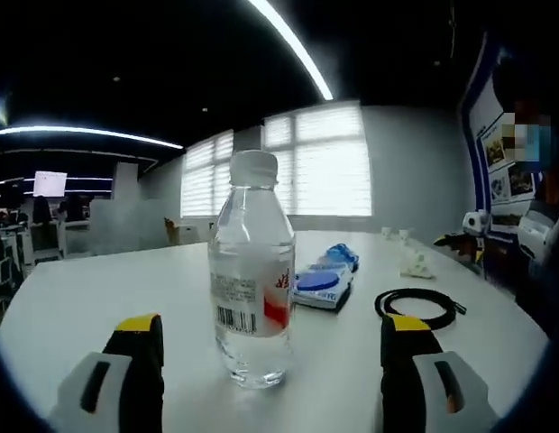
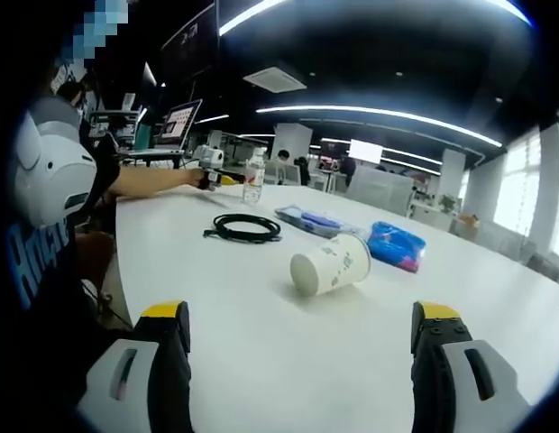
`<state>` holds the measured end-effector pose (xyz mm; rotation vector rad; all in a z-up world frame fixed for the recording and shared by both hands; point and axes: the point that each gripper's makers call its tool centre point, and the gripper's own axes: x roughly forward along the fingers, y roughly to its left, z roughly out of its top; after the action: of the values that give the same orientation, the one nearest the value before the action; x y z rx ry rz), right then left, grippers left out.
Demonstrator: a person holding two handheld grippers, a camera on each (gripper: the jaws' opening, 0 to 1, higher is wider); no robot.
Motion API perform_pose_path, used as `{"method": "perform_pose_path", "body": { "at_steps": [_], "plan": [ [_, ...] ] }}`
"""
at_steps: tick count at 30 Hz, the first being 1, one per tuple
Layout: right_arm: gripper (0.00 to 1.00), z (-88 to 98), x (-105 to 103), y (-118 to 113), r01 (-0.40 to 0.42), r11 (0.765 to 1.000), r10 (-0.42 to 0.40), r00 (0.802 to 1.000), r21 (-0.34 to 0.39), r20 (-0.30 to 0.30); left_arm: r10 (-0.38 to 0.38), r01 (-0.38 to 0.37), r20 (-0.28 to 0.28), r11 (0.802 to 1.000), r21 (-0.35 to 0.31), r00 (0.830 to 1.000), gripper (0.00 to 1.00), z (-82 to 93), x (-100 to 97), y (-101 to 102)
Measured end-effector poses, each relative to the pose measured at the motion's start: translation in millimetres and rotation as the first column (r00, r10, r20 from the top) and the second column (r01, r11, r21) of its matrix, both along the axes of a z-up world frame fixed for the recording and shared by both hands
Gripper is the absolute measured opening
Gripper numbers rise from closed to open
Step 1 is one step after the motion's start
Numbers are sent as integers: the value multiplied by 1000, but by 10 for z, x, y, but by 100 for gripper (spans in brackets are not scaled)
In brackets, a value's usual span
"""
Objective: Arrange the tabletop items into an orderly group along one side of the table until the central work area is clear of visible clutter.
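White tabletop (image 1: 99,289) is seen in both views, set in a dim open office with long ceiling light strips and bright blinded windows. In the left gripper view, a clear water bottle (image 1: 252,271) with a white cap stands upright at the centre of the frame, just beyond and between the two yellow-tipped jaws of the left gripper (image 1: 273,347); the jaws are spread wide and nothing is gripped, and the bottle is not touched. Right of the bottle, a flat blue-and-white packet (image 1: 323,286) is seen lying, with a blue bag (image 1: 338,256) just behind it. A coiled black cable (image 1: 416,304) lies at middle right, and small white objects, too blurred to name, sit further back. In the right gripper view, the right gripper (image 2: 301,329) is held with its jaws wide apart at the bottom of the frame, with nothing between them. A white paper cup (image 2: 330,263) lies on its side at the centre. Beyond it are seen the black cable (image 2: 247,227), the flat packet (image 2: 316,219), the blue bag (image 2: 396,244) and, at upper left, the bottle (image 2: 253,178) beside the other gripper (image 2: 207,167), held at the end of a person's forearm (image 2: 149,182).
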<state>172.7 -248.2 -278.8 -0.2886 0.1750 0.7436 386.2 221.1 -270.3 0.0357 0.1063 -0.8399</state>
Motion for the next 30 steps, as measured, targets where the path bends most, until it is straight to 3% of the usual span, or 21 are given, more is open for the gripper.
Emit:
{"method": "perform_pose_path", "body": {
  "at_steps": [4,13,15,17,19,30],
  "plan": [
    [100,8,18,-30,7,1000,-7,1000,10,-3,6,-6,-6,1000,-22,1000,100,36,-125,38],
    [100,21,36,-47,1,1000,-1,1000,21,-4,66,-65,-6,998,5,998,100,75,-362,10],
    [100,24,44,-47,-2,1000,2,1000,24,-2,123,-123,-8,992,-5,992,100,105,-358,54],
    [100,18,48,-46,-8,1000,8,1000,23,1,129,-129,25,992,-10,991,100,165,-408,39],
    [100,9,57,-50,-9,1000,9,1000,24,0,154,-155,12,987,44,988,100,140,-417,59],
    [100,-2,99,-54,-25,999,25,1000,26,3,186,-190,105,981,26,977,100,664,-741,-221]
  ]
}}
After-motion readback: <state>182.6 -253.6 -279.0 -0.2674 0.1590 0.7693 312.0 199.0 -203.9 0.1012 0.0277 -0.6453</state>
